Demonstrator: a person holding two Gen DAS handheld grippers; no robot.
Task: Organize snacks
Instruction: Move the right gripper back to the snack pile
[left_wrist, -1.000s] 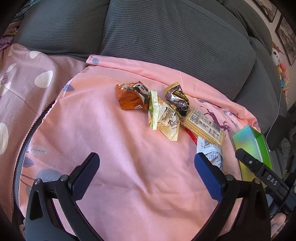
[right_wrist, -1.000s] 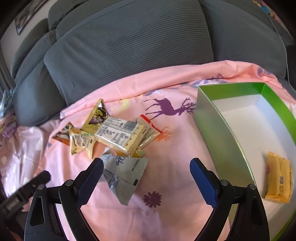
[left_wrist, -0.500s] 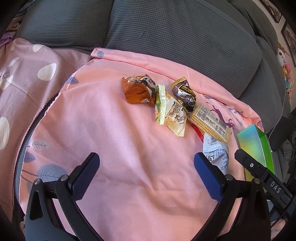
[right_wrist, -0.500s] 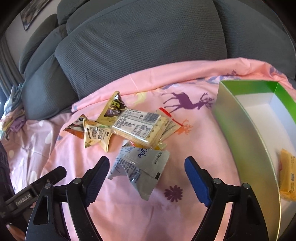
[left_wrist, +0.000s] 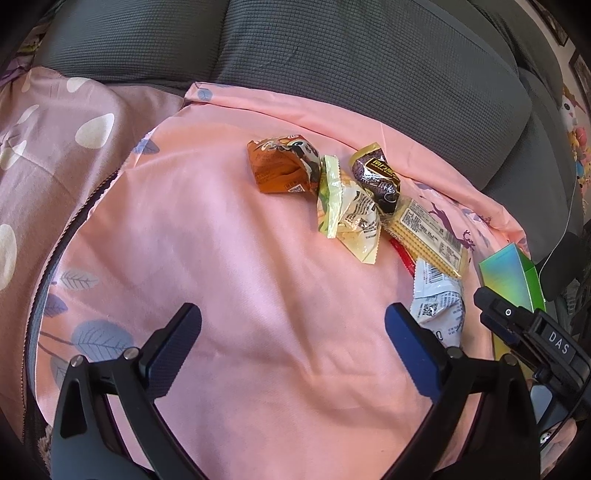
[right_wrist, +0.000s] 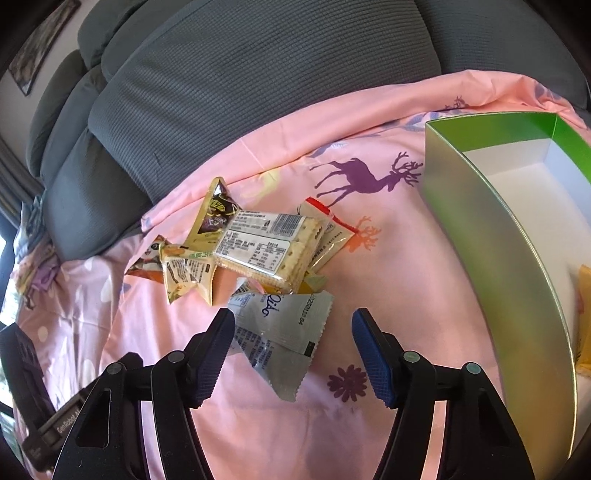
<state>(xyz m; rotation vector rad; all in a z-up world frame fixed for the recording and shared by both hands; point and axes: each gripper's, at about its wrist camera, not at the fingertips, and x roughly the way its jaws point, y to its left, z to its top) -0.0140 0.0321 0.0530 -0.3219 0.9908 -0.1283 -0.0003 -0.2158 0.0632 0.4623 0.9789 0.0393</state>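
A heap of snack packets lies on the pink sheet: a clear cracker pack (right_wrist: 266, 247), a dark chocolate packet (right_wrist: 216, 210), a pale yellow packet (right_wrist: 188, 273), an orange one (right_wrist: 147, 258) and a red-edged sachet (right_wrist: 332, 236). Nearest the camera lies a silver-white packet (right_wrist: 280, 347). My right gripper (right_wrist: 291, 315) straddles it with jaws closing; the left pad is at its edge, the right pad stands apart. My left gripper (left_wrist: 291, 312) hangs open over bare pink sheet, left of the white packet (left_wrist: 437, 302).
A green box (right_wrist: 491, 229) with a white inside stands to the right and holds a yellow snack (right_wrist: 585, 317). Grey sofa cushions (right_wrist: 258, 92) rise behind the sheet. The box corner (left_wrist: 511, 277) shows at the right of the left wrist view.
My right gripper's jaws have narrowed and moved left until the silver-white packet sits between them. The left gripper has stayed about where it was, still open.
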